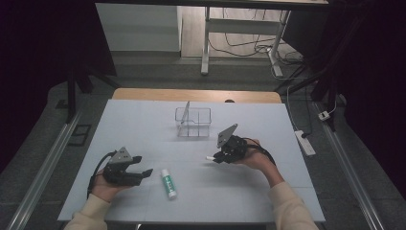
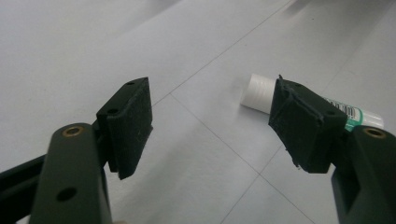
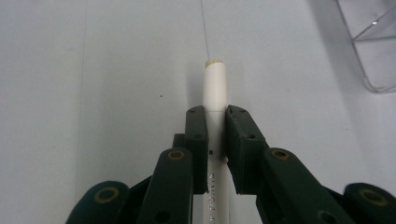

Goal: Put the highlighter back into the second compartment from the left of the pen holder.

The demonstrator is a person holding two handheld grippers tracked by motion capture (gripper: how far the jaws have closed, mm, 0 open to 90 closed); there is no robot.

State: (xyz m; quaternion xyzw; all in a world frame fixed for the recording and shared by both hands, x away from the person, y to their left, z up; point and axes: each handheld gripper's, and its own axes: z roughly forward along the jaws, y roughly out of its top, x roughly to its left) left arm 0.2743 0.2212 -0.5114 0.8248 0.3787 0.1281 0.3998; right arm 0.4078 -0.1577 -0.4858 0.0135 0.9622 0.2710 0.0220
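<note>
On the table: white mat (image 1: 143,129) covering most of the top, with both grippers held low over its near half.
Right gripper (image 1: 214,157): jaws pressed onto a white glue stick (image 1: 209,157), which pokes out past the tips toward the table's left; in the right gripper view the stick (image 3: 215,88) runs straight between the pads, its uncapped pale end up.
Left gripper (image 1: 143,166): jaws spread wide, nothing between them, pointing right toward the cap tube (image 1: 168,183).
Cap tube: white with a green label, lying flat on the mat just beside the left gripper's tips; in the left gripper view its white end (image 2: 259,92) shows behind the right-hand pad.
Clear box (image 1: 193,122): divided organiser standing farther back on the mat, well apart from both grippers.
</note>
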